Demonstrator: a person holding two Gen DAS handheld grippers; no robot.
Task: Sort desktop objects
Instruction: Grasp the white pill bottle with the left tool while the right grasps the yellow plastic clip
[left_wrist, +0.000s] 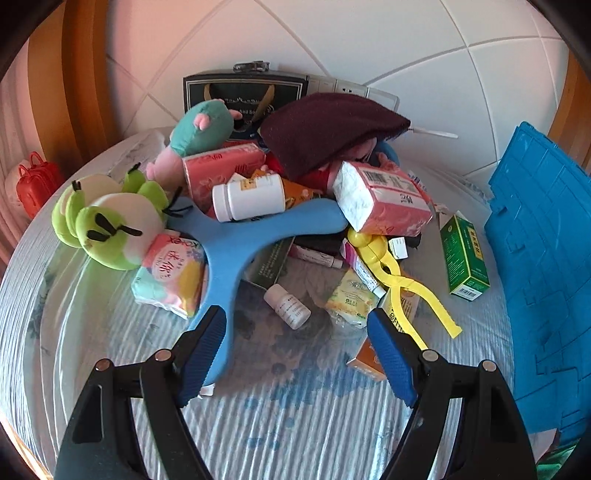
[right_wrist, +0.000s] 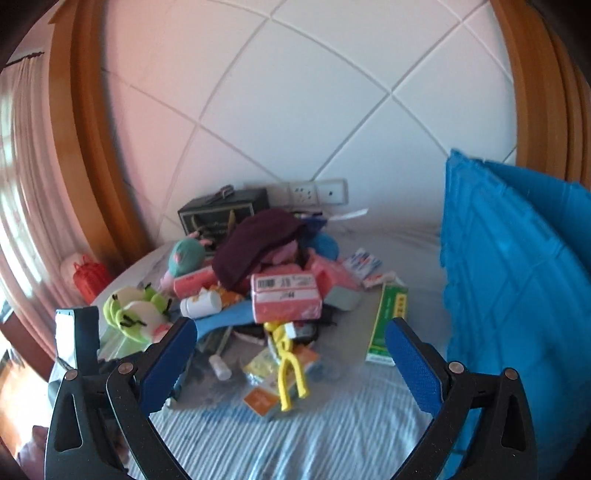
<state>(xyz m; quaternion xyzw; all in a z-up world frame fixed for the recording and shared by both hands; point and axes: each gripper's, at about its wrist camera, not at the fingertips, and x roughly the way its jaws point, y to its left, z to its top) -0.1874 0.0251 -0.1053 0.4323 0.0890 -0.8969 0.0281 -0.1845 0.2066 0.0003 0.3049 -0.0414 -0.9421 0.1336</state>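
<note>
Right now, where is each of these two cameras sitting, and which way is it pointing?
Left wrist: on the left gripper, low and close to the pile, looking along its open blue fingers at the small bottle.
Right wrist: on the right gripper, higher and further back, open fingers framing the pile; the left gripper's black body shows at its left edge.
Shared: white bottle, green box, blue crate.

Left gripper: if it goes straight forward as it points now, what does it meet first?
Probably the small white bottle lying between the open fingers of the left gripper, ahead of the pile. Depth is unclear; the blue three-armed toy beside its left finger could touch first.
</note>
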